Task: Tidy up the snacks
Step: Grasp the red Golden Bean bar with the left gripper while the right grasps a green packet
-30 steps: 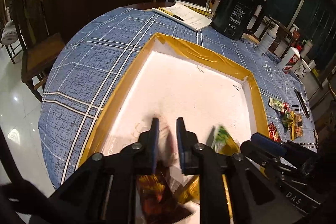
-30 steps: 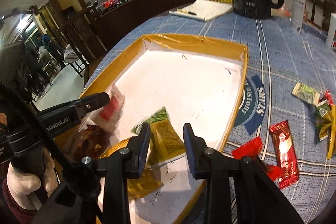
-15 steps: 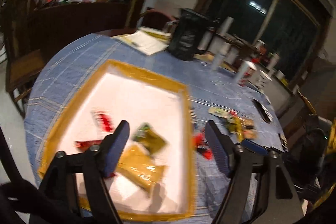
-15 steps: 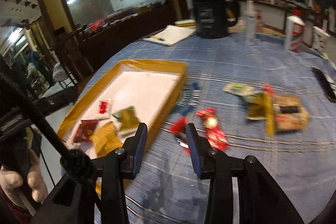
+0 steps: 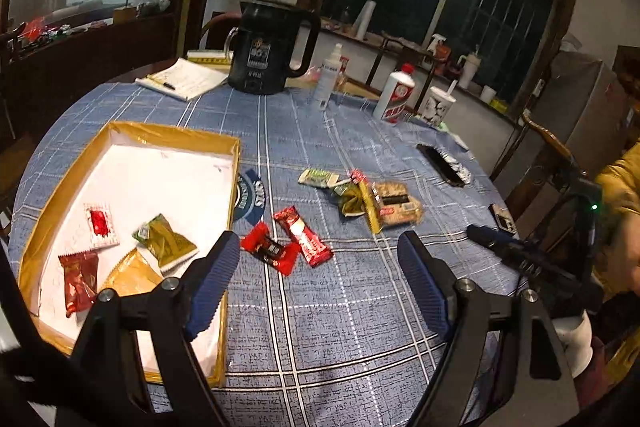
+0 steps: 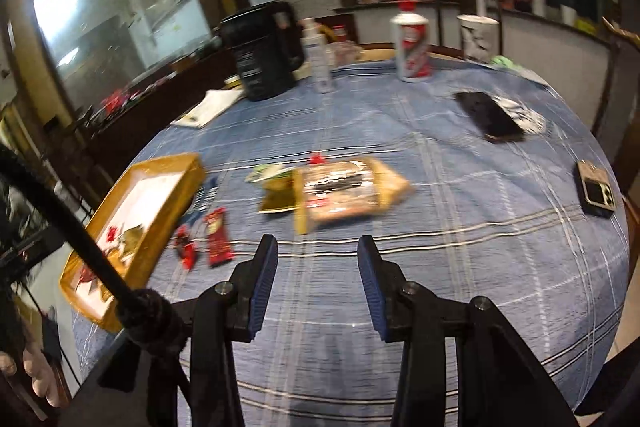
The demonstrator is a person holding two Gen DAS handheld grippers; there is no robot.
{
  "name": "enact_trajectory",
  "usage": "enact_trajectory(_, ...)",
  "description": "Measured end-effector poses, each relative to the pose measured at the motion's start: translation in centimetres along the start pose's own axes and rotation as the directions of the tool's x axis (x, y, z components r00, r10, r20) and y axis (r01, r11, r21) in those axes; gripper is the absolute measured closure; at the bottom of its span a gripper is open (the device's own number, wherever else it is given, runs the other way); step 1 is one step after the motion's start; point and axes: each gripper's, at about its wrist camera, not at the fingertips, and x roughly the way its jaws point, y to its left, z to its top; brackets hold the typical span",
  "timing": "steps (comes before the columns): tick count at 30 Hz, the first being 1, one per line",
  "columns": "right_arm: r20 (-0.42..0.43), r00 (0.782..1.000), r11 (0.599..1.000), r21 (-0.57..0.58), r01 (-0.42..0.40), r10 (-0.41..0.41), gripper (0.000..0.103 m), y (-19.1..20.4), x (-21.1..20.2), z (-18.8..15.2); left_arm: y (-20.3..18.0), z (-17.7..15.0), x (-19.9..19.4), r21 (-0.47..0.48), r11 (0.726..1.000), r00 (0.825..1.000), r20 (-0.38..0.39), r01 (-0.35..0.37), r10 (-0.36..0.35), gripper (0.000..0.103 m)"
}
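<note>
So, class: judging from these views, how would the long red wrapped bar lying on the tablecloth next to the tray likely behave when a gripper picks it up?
The long red bar is glossy, so its wrapper is probably slippery. It looks small and thin, likely light. It lies flat on the tablecloth, so it should slide, not roll, when pushed.

Bare cloth (image 6: 460, 267) ahead – snack pile (image 6: 340, 193) mid-table, tray (image 5: 236, 163) leftward, kettle (image 5: 264, 55) behind.
</note>
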Motion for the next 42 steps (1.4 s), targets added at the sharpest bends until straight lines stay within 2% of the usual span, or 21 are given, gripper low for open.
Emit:
enact_trajectory(6,-0.025,0.999,0.996,0.081,-0.040,0.042,0.062,-3.1,2.7,0.3,-0.6,-0.3,3.1,0.006,0.999,0.997,-0.066,-0.039,0.039,0.022)
enact_trajectory(9,-0.054,0.996,0.994,0.088,-0.068,0.073,0.061,-3.3,4.3,0.1,-1.4,-0.6,5.1,0.030,0.999,0.993,-0.110,-0.035,0.038,0.022)
enact_trajectory(12,-0.074,0.993,0.992,0.094,-0.088,0.095,0.056,-3.4,6.0,0.4,-2.2,-0.9,7.1,0.057,0.998,0.989,-0.143,-0.030,0.037,0.022)
enact_trajectory(18,-0.077,0.991,0.990,0.092,-0.105,0.112,0.055,-3.4,7.7,1.4,-2.4,-0.7,12.0,0.054,0.998,0.975,-0.220,-0.019,0.031,0.023)
enact_trajectory(19,-0.078,0.990,0.990,0.089,-0.110,0.117,0.055,-3.2,7.9,1.4,-2.4,-0.6,13.0,0.067,0.997,0.972,-0.232,-0.031,0.046,0.025)
enact_trajectory(21,-0.083,0.988,0.989,0.090,-0.120,0.127,0.055,-3.0,8.2,1.4,-2.1,-0.4,14.4,0.082,0.995,0.965,-0.251,-0.060,0.079,0.038)
enact_trajectory(24,-0.089,0.986,0.986,0.101,-0.132,0.141,0.055,-3.0,8.6,1.2,-1.6,-0.3,16.6,0.091,0.989,0.950,-0.277,-0.121,0.142,0.039)
enact_trajectory(26,-0.091,0.985,0.986,0.100,-0.136,0.145,0.055,-3.0,8.7,1.2,-1.2,-0.5,17.8,0.085,0.986,0.941,-0.297,-0.143,0.162,0.039)
enact_trajectory(27,-0.093,0.985,0.985,0.099,-0.139,0.148,0.055,-2.9,8.8,1.2,-1.2,-0.6,18.1,0.089,0.985,0.937,-0.306,-0.148,0.169,0.043)
enact_trajectory(28,-0.095,0.984,0.985,0.097,-0.141,0.151,0.055,-2.8,8.8,1.1,-1.5,-0.8,18.2,0.117,0.979,0.937,-0.291,-0.168,0.196,0.049)
enact_trajectory(29,-0.097,0.983,0.985,0.094,-0.144,0.153,0.055,-2.8,8.9,1.2,-2.1,-1.1,18.4,0.169,0.965,0.929,-0.280,-0.201,0.242,0.066)
enact_trajectory(30,-0.100,0.983,0.985,0.089,-0.147,0.155,0.055,-2.6,8.9,1.1,-2.4,-1.2,18.5,0.195,0.958,0.927,-0.271,-0.212,0.260,0.075)
enact_trajectory(35,-0.103,0.980,0.983,0.076,-0.165,0.173,0.055,-1.7,9.0,1.3,-2.5,-1.2,17.4,0.168,0.971,0.943,-0.261,-0.167,0.208,0.075)
enact_trajectory(42,-0.109,0.971,0.976,0.045,-0.211,0.215,0.055,0.5,9.8,1.9,-2.7,-0.6,13.4,0.112,0.989,0.970,-0.213,-0.096,0.118,0.075)
